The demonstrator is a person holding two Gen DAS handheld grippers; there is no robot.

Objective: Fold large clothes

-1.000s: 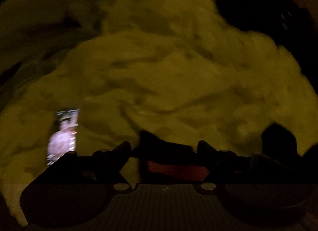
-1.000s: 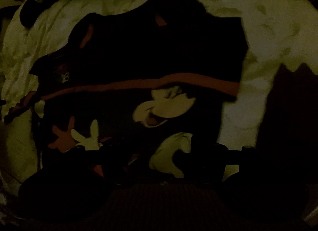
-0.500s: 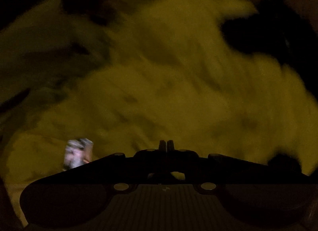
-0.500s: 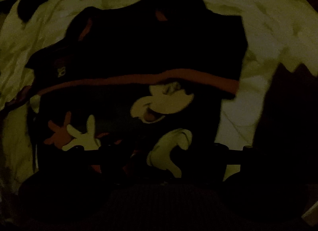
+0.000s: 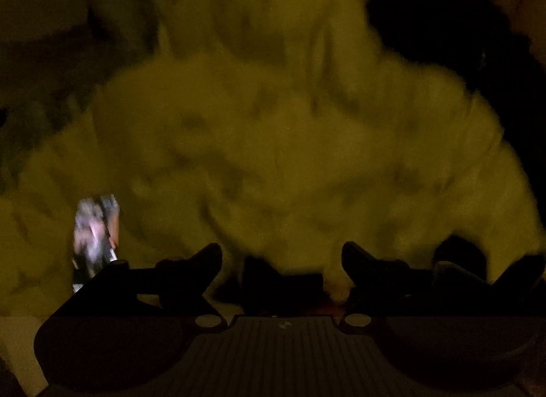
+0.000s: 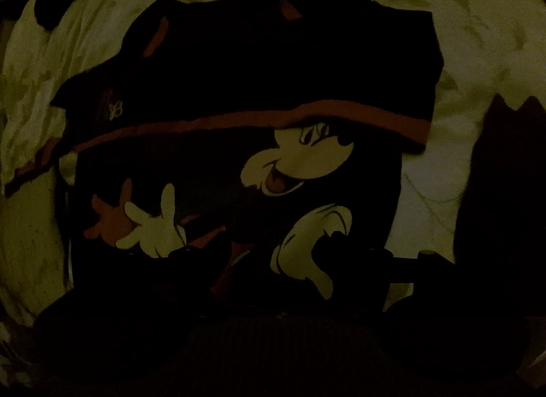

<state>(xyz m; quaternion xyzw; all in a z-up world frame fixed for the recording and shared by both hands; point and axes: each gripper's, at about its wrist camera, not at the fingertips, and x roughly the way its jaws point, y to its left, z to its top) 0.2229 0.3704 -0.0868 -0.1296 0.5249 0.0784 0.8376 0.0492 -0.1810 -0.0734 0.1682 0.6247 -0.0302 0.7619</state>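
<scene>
Left hand-held gripper (image 5: 282,253): its jaws are opening and stand wide apart over a rumpled pale sheet (image 5: 273,131); a dark scrap of cloth with a reddish edge sits low between them, and the blur leaves it unclear whether the pads touch it. A small bright phone screen (image 5: 94,236) lies on the sheet to the left.

Right hand-held gripper (image 6: 254,243): it points steeply down over the dark sweatshirt (image 6: 273,66), jaws partly apart; in the gloom it cannot be told whether they pinch the fabric. The sweatshirt lies spread on the sheet (image 6: 477,39), its upper part folded down so that a red hem band (image 6: 307,117) crosses the middle, partly covering a cartoon mouse print (image 6: 300,165) with white gloved hands (image 6: 150,226). Another dark garment (image 6: 505,175) lies at the right edge.
</scene>
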